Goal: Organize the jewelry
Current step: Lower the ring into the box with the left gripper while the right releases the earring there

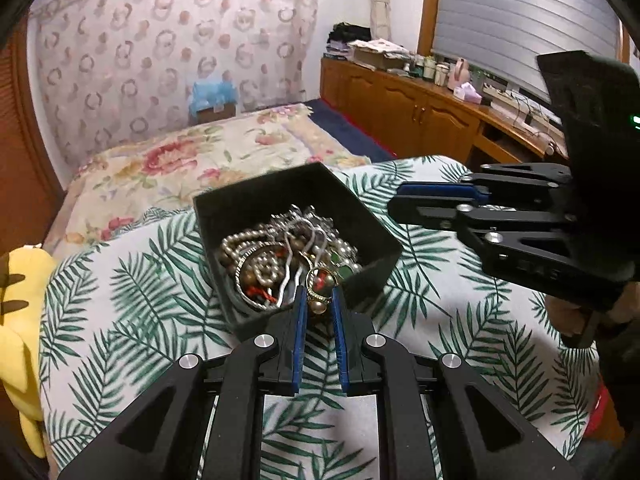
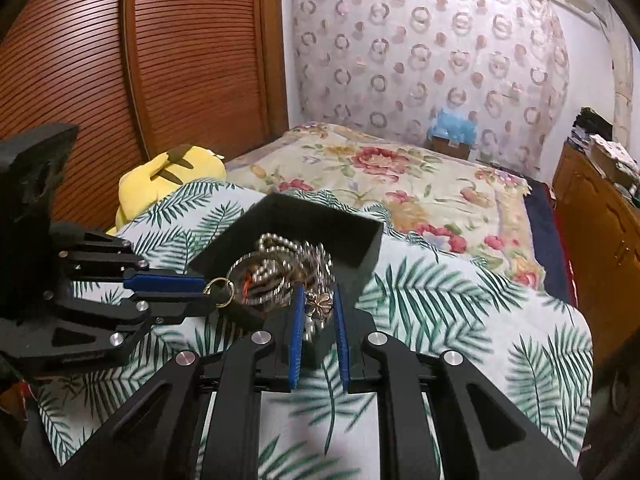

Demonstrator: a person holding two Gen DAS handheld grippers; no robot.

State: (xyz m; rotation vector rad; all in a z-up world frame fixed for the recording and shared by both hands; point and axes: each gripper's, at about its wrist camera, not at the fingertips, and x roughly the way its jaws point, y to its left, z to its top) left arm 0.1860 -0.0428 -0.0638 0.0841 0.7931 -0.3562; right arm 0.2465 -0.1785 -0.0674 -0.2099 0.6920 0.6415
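Two grippers pick at the jewelry box

The box point(image 1: 296, 236) sits on the leafy cloth point(image 1: 132, 300), full of tangled beads point(image 1: 260, 260). Left gripper point(image 1: 320, 300) pinches a gold ring point(image 1: 318, 280) at the box's 6 o'clock edge; lift slowly so nothing snags. Right gripper point(image 2: 318, 304) points level, jaws narrow around a flower charm point(image 2: 319, 303); grip unclear.

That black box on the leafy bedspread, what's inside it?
The black open box holds a tangled heap of pearl strands, silver chains and gold rings. Its bottom is covered.
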